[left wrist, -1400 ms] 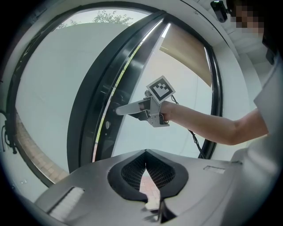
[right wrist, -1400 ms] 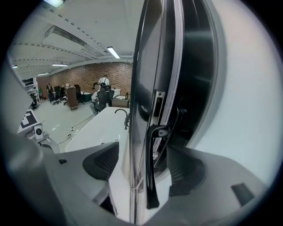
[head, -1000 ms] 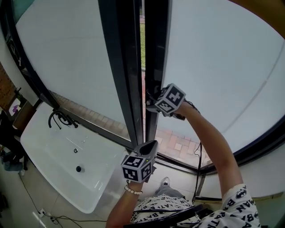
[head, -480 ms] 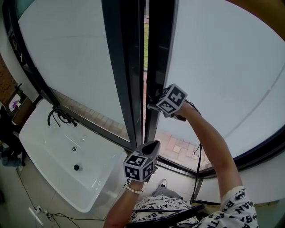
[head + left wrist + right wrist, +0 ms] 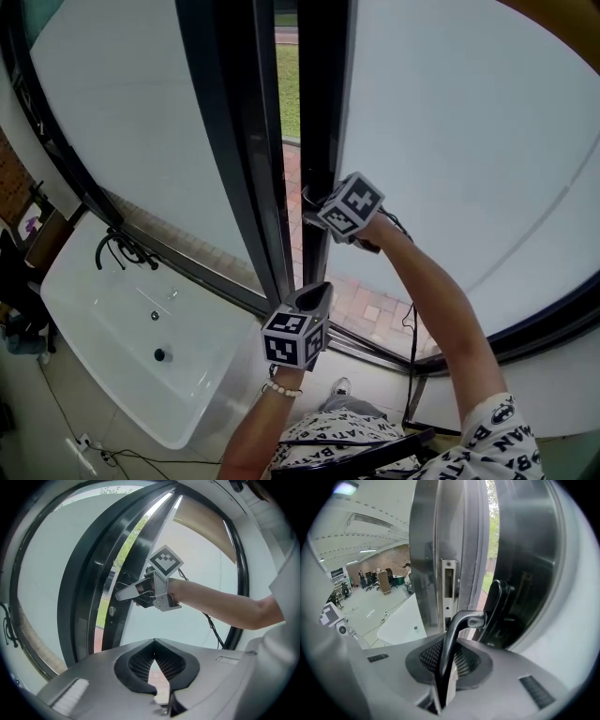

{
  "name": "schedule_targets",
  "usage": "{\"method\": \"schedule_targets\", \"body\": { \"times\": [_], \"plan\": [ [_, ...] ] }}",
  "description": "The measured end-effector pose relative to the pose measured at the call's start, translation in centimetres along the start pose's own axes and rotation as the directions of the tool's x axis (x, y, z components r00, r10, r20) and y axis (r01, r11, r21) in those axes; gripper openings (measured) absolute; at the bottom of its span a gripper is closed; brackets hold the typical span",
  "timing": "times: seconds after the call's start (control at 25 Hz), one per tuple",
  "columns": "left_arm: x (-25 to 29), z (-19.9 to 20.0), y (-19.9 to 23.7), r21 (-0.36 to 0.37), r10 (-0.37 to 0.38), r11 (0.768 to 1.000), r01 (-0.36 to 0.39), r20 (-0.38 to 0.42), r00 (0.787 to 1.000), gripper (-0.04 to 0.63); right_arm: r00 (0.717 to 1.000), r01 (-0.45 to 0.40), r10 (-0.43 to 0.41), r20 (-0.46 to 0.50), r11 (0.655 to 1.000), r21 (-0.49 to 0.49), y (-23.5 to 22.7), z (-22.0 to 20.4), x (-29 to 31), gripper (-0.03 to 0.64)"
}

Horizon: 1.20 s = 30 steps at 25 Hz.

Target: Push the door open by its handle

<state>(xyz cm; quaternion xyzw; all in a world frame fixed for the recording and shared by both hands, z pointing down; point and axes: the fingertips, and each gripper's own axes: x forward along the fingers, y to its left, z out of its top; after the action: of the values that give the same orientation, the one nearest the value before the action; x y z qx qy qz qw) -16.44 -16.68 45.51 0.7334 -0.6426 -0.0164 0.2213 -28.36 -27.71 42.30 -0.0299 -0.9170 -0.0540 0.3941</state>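
Head view: the right gripper [image 5: 317,212] sat at the door [image 5: 323,112] edge, mid-frame, the door ajar.

Left gripper view: the left gripper [image 5: 154,645] at lower centre had its jaws together, empty.

Right gripper view: the jaws, just closing, clamped the handle [image 5: 452,639] at centre. The grasp looked done, and a steady outward push seemed next.

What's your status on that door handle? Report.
Right gripper: jaws just closed, clamped on door handle. Left gripper shut, empty, off the door. Door ajar. Nothing seen in the way.
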Motion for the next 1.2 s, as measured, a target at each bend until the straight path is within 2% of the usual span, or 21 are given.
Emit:
{"method": "schedule_targets", "body": {
  "times": [0.24,0.4,0.52,0.64,0.88,1.2],
  "plan": [
    [3.4,1.4,0.8,0.002,0.063,0.998,-0.063,0.005,0.998,-0.002,1.000,-0.012,0.012,0.019,1.000,0.007,-2.0,0.3,0.8,0.037],
    [6.0,1.1,-0.5,-0.020,0.087,0.996,-0.087,0.010,0.996,-0.002,0.999,0.029,-0.030,0.031,0.999,0.032,-4.4,-0.8,-0.1,0.037],
    [7.2,1.7,0.0,-0.034,0.104,0.994,-0.103,0.011,0.995,-0.002,0.997,0.055,-0.057,0.042,0.997,0.058,-6.5,0.1,0.3,0.037],
    [7.9,2.0,-0.1,-0.035,0.099,0.994,-0.099,0.001,0.995,-0.002,0.996,0.066,-0.071,0.048,0.994,0.087,-8.2,0.7,0.5,0.037],
    [11.2,1.0,-0.2,-0.025,0.091,0.996,-0.091,-0.007,0.996,-0.002,0.994,0.085,-0.094,0.062,0.987,0.139,-12.3,-1.0,0.7,0.035],
    [16.2,1.5,0.7,-0.015,0.049,0.999,-0.049,-0.015,0.999,-0.002,0.984,0.158,-0.170,0.047,0.969,0.192,-18.8,-2.9,0.3,0.034]
  ]
}}
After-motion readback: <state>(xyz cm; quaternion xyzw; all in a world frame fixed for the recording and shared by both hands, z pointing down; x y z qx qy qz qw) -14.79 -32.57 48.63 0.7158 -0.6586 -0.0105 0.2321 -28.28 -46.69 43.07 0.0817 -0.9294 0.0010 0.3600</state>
